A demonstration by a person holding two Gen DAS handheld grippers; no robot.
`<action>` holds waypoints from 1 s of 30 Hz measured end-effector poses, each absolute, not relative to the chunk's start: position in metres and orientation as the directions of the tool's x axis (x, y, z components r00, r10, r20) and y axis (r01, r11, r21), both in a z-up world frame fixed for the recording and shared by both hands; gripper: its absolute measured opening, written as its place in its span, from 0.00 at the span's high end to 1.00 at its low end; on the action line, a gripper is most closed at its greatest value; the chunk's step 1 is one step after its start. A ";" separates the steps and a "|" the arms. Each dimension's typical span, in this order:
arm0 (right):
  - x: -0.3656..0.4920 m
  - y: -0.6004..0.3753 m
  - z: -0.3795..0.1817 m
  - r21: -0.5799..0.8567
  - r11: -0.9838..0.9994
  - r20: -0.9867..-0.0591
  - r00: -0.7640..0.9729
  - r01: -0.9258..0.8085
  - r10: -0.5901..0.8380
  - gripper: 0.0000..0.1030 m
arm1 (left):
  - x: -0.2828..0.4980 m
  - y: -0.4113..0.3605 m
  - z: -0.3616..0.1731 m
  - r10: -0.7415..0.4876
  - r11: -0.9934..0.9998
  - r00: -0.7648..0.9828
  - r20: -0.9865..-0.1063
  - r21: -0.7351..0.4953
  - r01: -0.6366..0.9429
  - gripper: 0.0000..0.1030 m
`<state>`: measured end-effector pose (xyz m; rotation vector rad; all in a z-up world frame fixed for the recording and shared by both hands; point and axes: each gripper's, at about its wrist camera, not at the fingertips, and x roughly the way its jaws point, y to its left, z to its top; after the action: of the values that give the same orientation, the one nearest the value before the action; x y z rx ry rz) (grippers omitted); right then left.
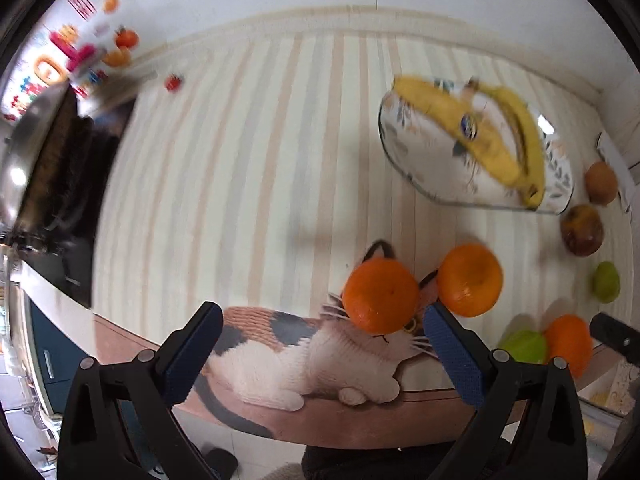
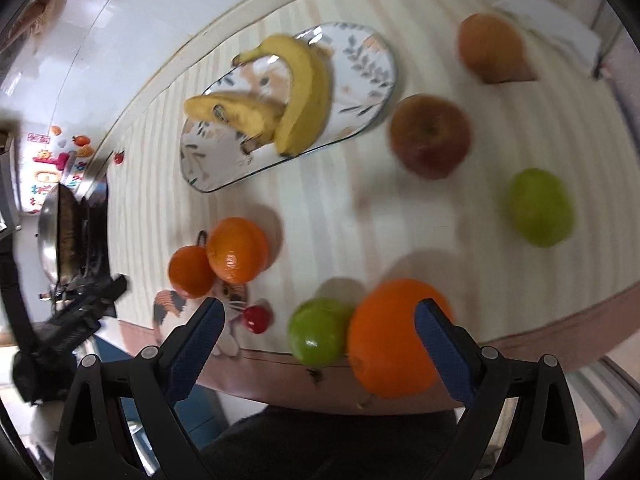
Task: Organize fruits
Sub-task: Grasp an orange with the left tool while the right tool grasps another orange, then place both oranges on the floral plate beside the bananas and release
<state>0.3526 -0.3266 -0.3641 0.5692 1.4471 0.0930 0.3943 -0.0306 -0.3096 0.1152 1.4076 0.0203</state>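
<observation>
Oranges [image 1: 380, 296], apples [image 2: 430, 136] and limes [image 2: 318, 332] lie scattered on the striped table [image 1: 240, 160] around a plate [image 2: 360, 60] of bananas [image 2: 304, 92]. Both the left gripper [image 1: 320, 344] and right gripper [image 2: 320, 340] hover with jaws wide, empty. The big orange [image 2: 388, 340] looks firm, smooth and prone to roll; best pinched across its middle.

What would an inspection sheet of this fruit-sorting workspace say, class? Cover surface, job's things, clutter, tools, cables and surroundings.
Surface: striped tablecloth with a cat picture at the near edge.
Job's things: bananas on the patterned plate; three oranges, two green apples, a red apple and a brownish fruit loose on the cloth.
Clutter: small red item, identity unclear.
Tools: left tool and right tool both open, holding nothing.
Cables: nothing seen.
Surroundings: metal pan on a stove; colourful magnets beyond.
</observation>
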 end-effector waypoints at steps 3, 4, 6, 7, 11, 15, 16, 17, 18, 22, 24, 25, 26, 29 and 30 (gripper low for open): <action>0.363 -0.316 -0.376 0.439 0.860 -0.898 0.146 0.260 0.415 0.07 | 0.401 -0.036 -0.335 0.068 0.993 0.116 -0.991 0.078 0.084 0.00; 0.368 -0.311 -0.376 0.448 0.856 -0.894 0.145 0.256 0.425 0.11 | 0.403 -0.039 -0.344 0.074 0.992 0.095 -0.993 0.083 0.094 0.00; 0.377 -0.300 -0.381 0.452 0.859 -0.892 0.130 0.240 0.433 0.15 | 0.407 -0.044 -0.360 0.053 0.992 0.052 -0.997 0.059 0.116 0.00; 0.381 -0.294 -0.383 0.450 0.862 -0.893 0.125 0.232 0.432 0.15 | 0.409 -0.048 -0.369 0.050 0.991 0.039 -0.998 0.054 0.126 0.00; 0.392 -0.277 -0.386 0.438 0.878 -0.899 0.107 0.193 0.425 0.15 | 0.412 -0.058 -0.387 0.025 0.985 0.016 -1.000 0.027 0.168 0.19; 0.400 -0.261 -0.390 0.432 0.887 -0.902 0.087 0.165 0.423 0.15 | 0.410 -0.060 -0.392 -0.003 0.987 0.030 -1.000 0.002 0.158 0.40; 0.403 -0.257 -0.390 0.431 0.888 -0.902 0.083 0.159 0.423 0.15 | 0.408 -0.059 -0.392 0.011 0.986 0.038 -0.999 0.017 0.163 0.40; 0.405 -0.252 -0.391 0.430 0.890 -0.903 0.078 0.149 0.423 0.15 | 0.407 -0.054 -0.392 0.009 0.989 0.038 -0.999 0.015 0.150 0.40; 0.409 -0.247 -0.393 0.431 0.892 -0.903 0.069 0.138 0.425 0.15 | 0.406 -0.048 -0.393 0.006 0.991 0.033 -0.999 0.010 0.135 0.40; 0.420 -0.229 -0.403 0.426 0.899 -0.905 0.041 0.107 0.424 0.15 | 0.400 -0.014 -0.395 0.040 0.997 0.035 -0.999 0.042 0.066 0.40; 0.427 -0.219 -0.410 0.420 0.903 -0.907 0.027 0.093 0.419 0.15 | 0.399 0.000 -0.397 0.029 0.999 0.033 -0.999 0.030 0.025 0.40; 0.430 -0.212 -0.413 0.413 0.907 -0.910 0.019 0.081 0.413 0.15 | 0.400 0.003 -0.397 0.018 1.000 0.030 -0.999 0.019 0.015 0.40; 0.434 -0.206 -0.418 0.407 0.911 -0.913 0.010 0.070 0.407 0.15 | 0.402 0.006 -0.400 0.009 1.000 0.020 -1.000 0.009 -0.002 0.39; 0.440 -0.191 -0.428 0.368 0.929 -0.929 -0.018 0.037 0.369 0.15 | 0.407 0.007 -0.409 0.039 0.999 0.000 -0.999 0.039 -0.009 0.38; 0.442 -0.187 -0.430 0.353 0.935 -0.935 -0.025 0.024 0.354 0.15 | 0.408 0.006 -0.412 0.044 0.999 -0.001 -0.999 0.044 -0.008 0.38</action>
<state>0.4425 -0.1867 -0.4305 0.2995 1.5811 0.2699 0.4078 0.0063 -0.4121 0.0276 1.5711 0.0408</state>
